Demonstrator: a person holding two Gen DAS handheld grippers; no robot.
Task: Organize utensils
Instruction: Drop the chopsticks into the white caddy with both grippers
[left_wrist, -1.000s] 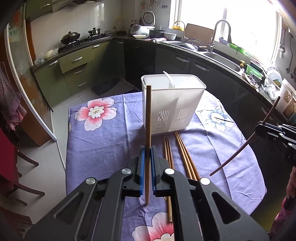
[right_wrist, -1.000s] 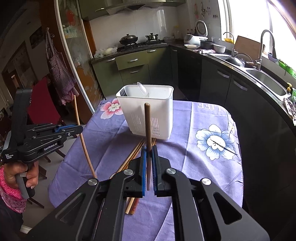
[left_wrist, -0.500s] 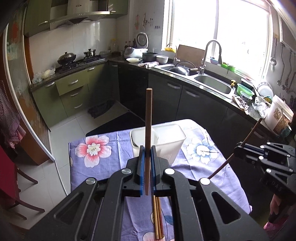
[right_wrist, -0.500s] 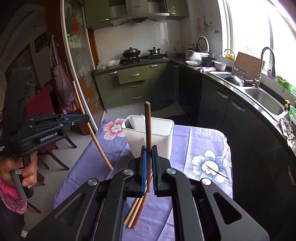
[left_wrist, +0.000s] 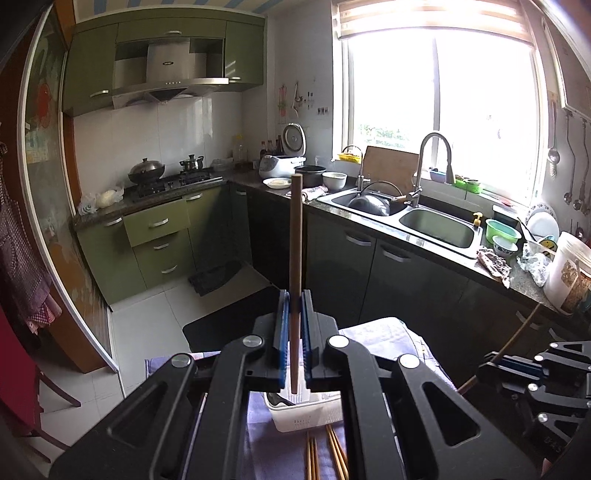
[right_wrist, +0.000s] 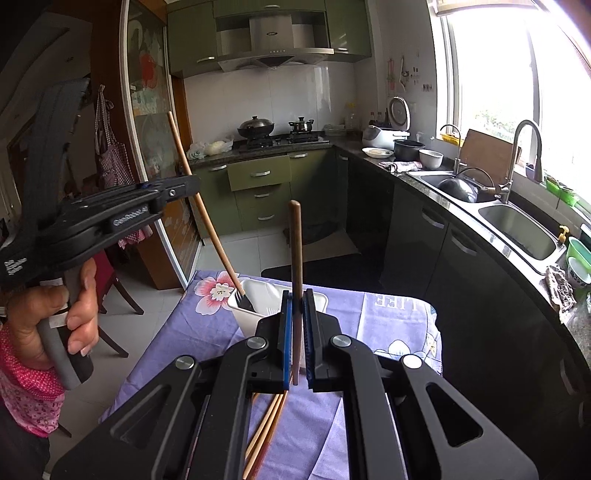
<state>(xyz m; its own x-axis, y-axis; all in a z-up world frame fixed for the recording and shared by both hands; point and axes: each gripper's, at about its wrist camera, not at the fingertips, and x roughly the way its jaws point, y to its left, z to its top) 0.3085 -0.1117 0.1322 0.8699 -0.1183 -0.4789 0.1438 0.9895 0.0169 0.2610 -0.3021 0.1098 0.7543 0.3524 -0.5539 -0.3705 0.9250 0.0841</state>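
Note:
My left gripper is shut on a brown chopstick that stands upright; in the right wrist view that gripper holds the chopstick slanted, its lower tip inside the white utensil holder. My right gripper is shut on a second brown chopstick, held upright above the table. The holder sits low behind my left fingers. Several chopsticks lie on the purple floral tablecloth in front of the holder; they also show in the right wrist view.
The right gripper body shows at the left view's right edge. A kitchen counter with a sink runs along the right. A stove with pots stands at the back. A red chair stands left of the table.
Both grippers have risen and tilted up, so the table has dropped low in both views. The left chopstick's lower tip has come down into the holder.

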